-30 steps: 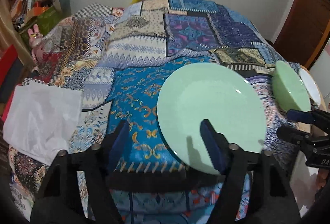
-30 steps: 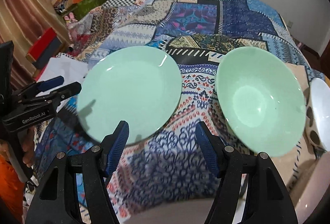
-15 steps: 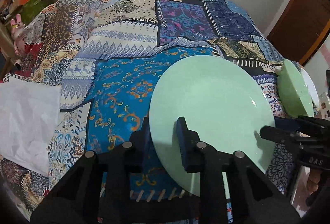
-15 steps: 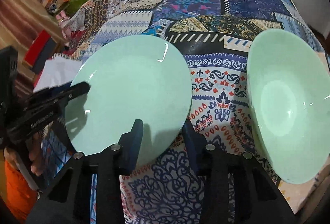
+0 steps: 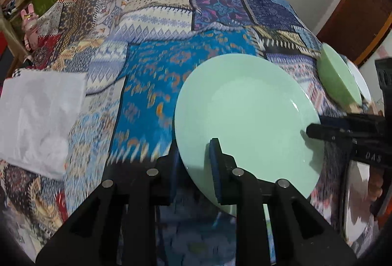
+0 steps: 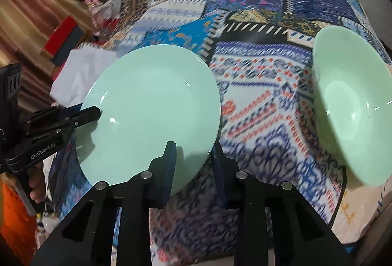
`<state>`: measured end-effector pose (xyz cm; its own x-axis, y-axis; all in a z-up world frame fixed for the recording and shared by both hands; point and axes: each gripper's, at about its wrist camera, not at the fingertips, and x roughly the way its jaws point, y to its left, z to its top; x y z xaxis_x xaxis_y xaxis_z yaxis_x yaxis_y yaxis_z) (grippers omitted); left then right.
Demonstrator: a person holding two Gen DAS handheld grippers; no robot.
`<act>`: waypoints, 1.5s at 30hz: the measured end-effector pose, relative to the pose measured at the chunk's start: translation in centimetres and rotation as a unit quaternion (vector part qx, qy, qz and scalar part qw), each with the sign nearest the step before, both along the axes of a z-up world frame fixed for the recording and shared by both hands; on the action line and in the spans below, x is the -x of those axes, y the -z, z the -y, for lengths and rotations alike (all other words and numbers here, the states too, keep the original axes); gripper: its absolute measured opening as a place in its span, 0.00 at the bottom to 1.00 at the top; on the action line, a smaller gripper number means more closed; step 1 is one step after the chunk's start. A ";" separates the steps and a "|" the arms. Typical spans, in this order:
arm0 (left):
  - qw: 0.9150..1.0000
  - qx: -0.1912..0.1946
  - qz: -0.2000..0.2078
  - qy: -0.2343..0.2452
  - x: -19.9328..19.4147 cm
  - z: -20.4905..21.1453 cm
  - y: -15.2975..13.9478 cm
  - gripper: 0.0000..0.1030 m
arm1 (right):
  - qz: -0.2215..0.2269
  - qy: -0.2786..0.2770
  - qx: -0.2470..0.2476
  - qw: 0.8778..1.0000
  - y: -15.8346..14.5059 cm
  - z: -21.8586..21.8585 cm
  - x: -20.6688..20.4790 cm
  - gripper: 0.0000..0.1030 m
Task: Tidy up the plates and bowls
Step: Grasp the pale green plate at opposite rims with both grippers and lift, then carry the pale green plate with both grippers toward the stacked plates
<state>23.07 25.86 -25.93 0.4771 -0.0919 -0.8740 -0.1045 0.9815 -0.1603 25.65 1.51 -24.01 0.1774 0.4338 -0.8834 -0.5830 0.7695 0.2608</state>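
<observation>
Patchwork tablecloth (image 6: 257, 99); both grippers' fingers pinch plate (image 6: 152, 106); left gripper (image 6: 96, 113) reads "GenRobot.AI".

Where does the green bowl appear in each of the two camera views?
Left wrist view: green bowl at the far right, seen edge-on, beyond the green plate.
Right wrist view: green bowl at the right edge, its inside facing the camera.
Shared landmark: the green plate.

Your mint plate and bowl
The plate (image 5: 247, 114) sits tilted near the bench's front edge; the empty bowl (image 6: 352, 104) lies toward its right edge.
</observation>
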 end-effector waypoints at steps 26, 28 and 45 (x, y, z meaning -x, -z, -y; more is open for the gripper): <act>1.000 0.028 -0.005 -0.005 1.1 0.1 0.6 0.29 | 0.023 -0.053 0.045 0.997 1.1 -3.4 -0.4 0.62; 1.000 0.028 -0.005 -0.005 1.1 0.1 0.6 0.29 | 0.024 -0.044 0.044 0.998 1.1 -3.2 -0.7 0.55; 1.000 0.015 0.006 -0.006 1.6 0.6 0.4 0.29 | 0.009 -0.002 0.019 1.000 0.8 -1.5 -0.9 0.21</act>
<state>21.44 25.23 -26.35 0.4885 -0.1123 -0.8653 -0.1144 0.9749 -0.1911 26.56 3.04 -24.79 0.1924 0.3999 -0.8961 -0.5902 0.7767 0.2199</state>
